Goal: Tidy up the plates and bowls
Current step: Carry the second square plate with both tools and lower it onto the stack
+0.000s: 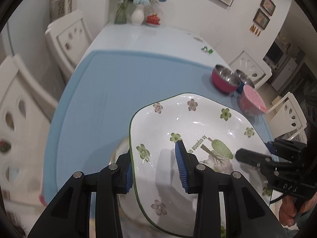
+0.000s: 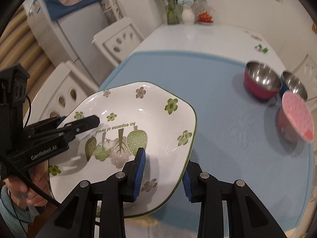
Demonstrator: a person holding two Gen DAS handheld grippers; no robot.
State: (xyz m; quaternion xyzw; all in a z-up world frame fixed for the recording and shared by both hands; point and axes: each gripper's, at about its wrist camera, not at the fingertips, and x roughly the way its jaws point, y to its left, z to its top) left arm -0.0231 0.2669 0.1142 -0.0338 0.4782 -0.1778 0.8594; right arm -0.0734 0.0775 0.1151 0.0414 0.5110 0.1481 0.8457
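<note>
Holding white square flowered plate (image 1: 190,130) mid-frame, left gripper (image 1: 156,168) and right gripper (image 2: 164,170) pinching opposite rims.

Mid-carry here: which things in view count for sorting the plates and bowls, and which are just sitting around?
For the job:
- flowered plate, clamped at opposite rims by left gripper and right gripper
- pink steel bowl
- blue steel bowl
- pink dotted bowl

Just lying about:
- white vase of flowers
- red lidded dish
- green wrapped sweets
- chairs
</note>
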